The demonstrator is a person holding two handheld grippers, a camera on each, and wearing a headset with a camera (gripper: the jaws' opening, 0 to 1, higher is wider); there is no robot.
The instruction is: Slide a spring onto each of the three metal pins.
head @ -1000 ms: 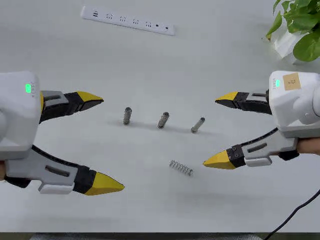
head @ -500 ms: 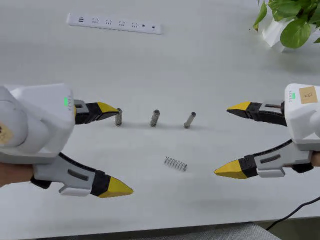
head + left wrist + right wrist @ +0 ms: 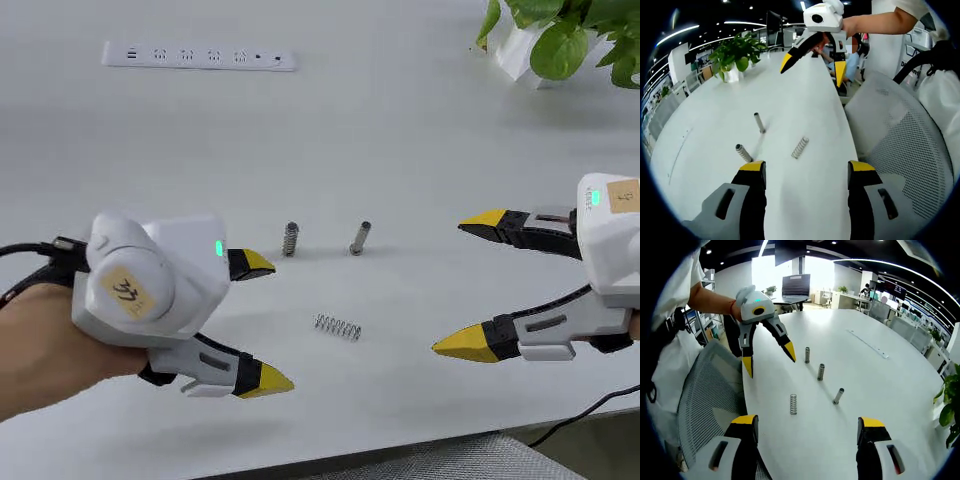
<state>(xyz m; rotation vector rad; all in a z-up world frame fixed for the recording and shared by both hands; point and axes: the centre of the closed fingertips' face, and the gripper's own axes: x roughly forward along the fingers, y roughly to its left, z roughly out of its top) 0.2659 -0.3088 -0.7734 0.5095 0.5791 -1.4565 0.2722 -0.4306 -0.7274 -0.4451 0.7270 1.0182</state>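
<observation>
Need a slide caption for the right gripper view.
Two sprung pins, one bare pin, loose spring on table; left gripper open opposite.

the right tool [image 3: 807, 422], jaws parted, faces a loose spring [image 3: 793, 404] lying near three pins [image 3: 821, 371], two seemingly spring-covered.

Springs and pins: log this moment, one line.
left hand-held gripper open | right hand-held gripper open | left pin sprung | middle pin sprung | right pin bare | third spring loose

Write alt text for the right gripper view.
Three pins stand in a row on a white table: two carry springs, the nearest is bare, a loose spring lies near it. The left gripper is open at upper left; the right gripper's open jaws rise at the bottom.
</observation>
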